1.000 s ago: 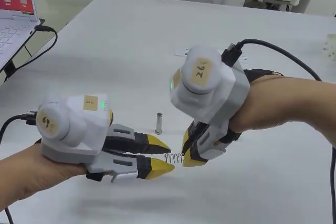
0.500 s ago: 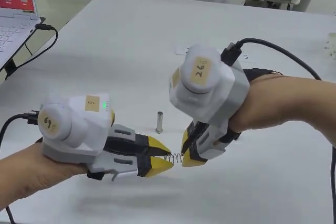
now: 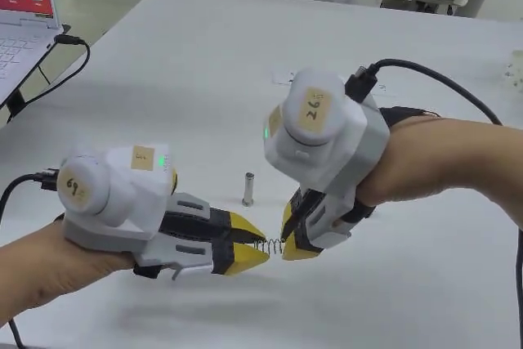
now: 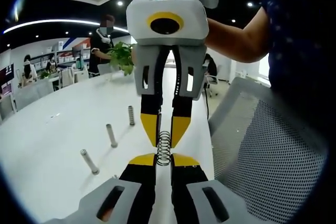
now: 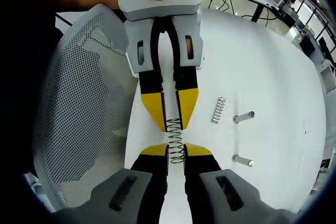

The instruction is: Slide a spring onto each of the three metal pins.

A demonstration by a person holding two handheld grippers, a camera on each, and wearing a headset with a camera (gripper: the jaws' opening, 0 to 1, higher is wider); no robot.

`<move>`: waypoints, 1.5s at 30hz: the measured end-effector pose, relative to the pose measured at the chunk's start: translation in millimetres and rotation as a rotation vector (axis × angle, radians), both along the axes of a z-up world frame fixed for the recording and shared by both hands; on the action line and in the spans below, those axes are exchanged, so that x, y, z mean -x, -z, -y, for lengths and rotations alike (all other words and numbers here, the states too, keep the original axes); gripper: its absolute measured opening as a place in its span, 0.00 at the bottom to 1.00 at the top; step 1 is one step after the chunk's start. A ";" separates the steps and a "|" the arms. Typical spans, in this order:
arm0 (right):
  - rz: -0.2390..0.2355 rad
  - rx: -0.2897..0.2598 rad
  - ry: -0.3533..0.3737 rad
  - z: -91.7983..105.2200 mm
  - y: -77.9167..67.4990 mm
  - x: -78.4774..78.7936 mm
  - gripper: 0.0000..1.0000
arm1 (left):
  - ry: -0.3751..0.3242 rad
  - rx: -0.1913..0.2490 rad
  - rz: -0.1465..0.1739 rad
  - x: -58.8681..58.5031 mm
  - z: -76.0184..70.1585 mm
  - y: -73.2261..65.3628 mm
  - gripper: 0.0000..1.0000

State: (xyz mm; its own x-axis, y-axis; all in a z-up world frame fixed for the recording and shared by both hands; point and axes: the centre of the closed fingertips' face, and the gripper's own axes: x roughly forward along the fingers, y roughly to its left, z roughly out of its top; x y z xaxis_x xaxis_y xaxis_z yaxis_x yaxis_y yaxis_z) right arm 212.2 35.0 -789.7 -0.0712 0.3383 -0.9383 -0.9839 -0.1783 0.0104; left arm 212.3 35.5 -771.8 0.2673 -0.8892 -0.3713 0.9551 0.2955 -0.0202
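The left tool (image 4: 163, 159) is clenched on one end of a small coil spring (image 4: 164, 148). The right tool (image 5: 176, 150) pinches the other end, so the 2 pairs of yellow tips meet nose to nose with the spring bridging the short gap between them. The spring hangs low at the white table (image 3: 204, 63); whether it touches the top I cannot tell.

By count there are 2 tools, 2 springs and 3 metal pins (image 4: 111, 135). The left gripper view gives all 3 pins, upright in a row, bare, off to one side of the tips. The right gripper view gives 2 pins and also a second spring (image 5: 218, 109), lying loose on the table just beside one of them. The head view gives 1 pin, upright just beyond the meeting tips.

Both ends of the held spring are buried between the tips (a few coils show in the middle). In the head view the right tool's body covers most of its own jaws. A laptop (image 3: 20, 6) is cut off at the table's far corner, with a black cable (image 3: 57, 79) trailing from it. A mesh chair back (image 5: 84, 103) lies behind the tools in both gripper views.
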 end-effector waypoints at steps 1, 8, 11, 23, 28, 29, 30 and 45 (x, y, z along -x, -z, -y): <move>0.001 -0.002 -0.001 -0.3 0.0 -0.2 0.09 | -0.001 0.000 0.000 -0.2 -0.2 0.0 0.02; -0.004 -0.010 0.002 -0.4 1.2 -0.4 0.10 | -0.007 0.007 -0.002 -1.6 -0.6 -1.7 0.02; -0.008 -0.013 0.005 -0.1 2.1 -0.3 0.10 | -0.007 0.011 -0.002 -1.7 -0.4 -2.7 0.02; -0.015 -0.019 0.016 1.8 6.0 0.8 0.12 | -0.006 0.041 0.007 0.3 1.8 -11.0 0.02; -0.015 -0.021 0.017 2.1 7.1 0.8 0.12 | -0.008 0.052 0.013 0.3 1.9 -15.0 0.02; -0.015 -0.021 0.018 2.2 7.2 0.7 0.12 | -0.008 0.054 0.013 0.4 1.8 -15.2 0.02; -0.017 -0.021 0.018 2.5 7.2 0.9 0.12 | -0.009 0.057 0.012 0.6 1.9 -15.5 0.02; 0.007 -0.054 0.032 1.5 -3.1 -3.4 0.09 | -0.026 0.051 0.010 -2.0 -1.3 -12.9 0.02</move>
